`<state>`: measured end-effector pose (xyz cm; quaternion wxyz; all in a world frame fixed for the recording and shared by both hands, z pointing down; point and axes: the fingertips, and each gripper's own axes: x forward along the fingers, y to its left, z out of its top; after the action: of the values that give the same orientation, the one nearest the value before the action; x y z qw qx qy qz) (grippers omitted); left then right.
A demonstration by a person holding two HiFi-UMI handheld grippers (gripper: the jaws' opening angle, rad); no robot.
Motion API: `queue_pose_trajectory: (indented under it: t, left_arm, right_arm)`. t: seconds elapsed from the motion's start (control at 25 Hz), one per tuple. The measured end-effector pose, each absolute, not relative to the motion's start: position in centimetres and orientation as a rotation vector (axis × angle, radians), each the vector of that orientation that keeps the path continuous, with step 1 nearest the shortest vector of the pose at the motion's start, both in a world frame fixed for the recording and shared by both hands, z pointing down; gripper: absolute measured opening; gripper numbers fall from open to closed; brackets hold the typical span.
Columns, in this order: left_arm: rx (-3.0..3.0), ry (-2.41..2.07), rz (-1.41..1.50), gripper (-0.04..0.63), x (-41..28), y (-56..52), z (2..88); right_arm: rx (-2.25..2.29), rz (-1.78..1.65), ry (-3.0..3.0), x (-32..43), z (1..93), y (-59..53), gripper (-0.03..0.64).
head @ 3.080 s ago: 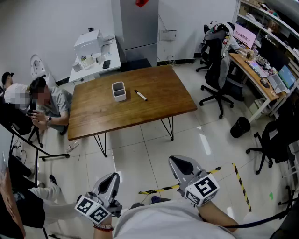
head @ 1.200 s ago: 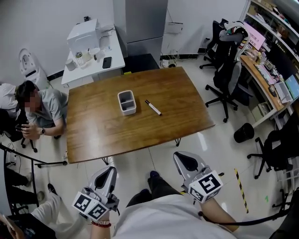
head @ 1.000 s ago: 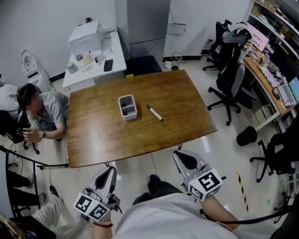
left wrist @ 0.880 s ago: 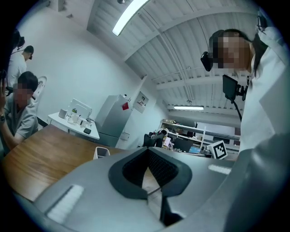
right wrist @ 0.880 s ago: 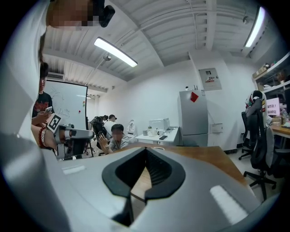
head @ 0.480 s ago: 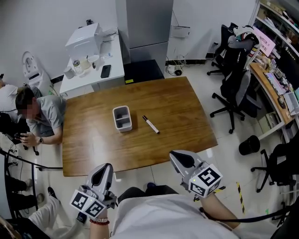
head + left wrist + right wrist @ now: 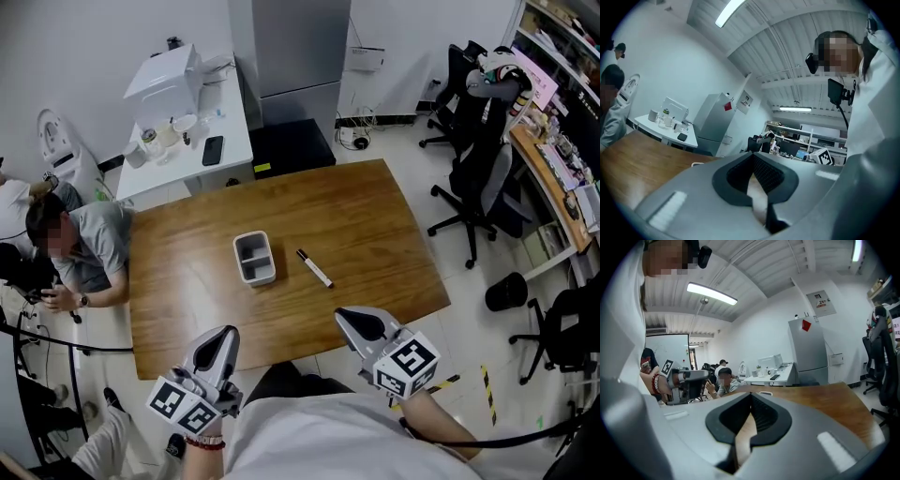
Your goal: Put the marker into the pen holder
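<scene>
Left gripper (image 7: 221, 339) and right gripper (image 7: 359, 325) side by side, pointing forward, jaws of both together.

No wording can be read: cubes (image 7: 405, 361) on the left tool (image 7: 221, 339) and right tool (image 7: 356, 322) carry only black-and-white square patterns, while a white wall notice (image 7: 820, 303) and a red tag (image 7: 806, 325) on the grey cabinet (image 7: 809, 352) are too small to make out

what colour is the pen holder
The pen holder is white, grey inside; head view shows it best.
</scene>
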<state>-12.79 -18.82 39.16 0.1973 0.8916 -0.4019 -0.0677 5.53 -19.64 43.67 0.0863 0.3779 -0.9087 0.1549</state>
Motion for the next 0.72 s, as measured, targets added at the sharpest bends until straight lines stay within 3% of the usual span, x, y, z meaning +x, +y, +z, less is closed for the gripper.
queue_pose_trajectory:
  t: [0.32,0.44,0.72]
  left_arm:
    - [2.486,-1.062,-0.194,0.000,-17.4,-25.2,39.2]
    - [2.464,-1.080,-0.177,0.000,-19.4,-26.3,40.2]
    - [2.405,-1.118,-0.199,0.000,-19.9,-28.3,42.0]
  right_arm:
    - [1.229,0.589,-2.577,4.3,46.8,-27.0,-0.005]
    - [1.206,0.616,-2.511,3.9,49.2,-28.5,0.072]
    - [1.132,0.635,-2.379,3.9,54.9,-30.8,0.078]
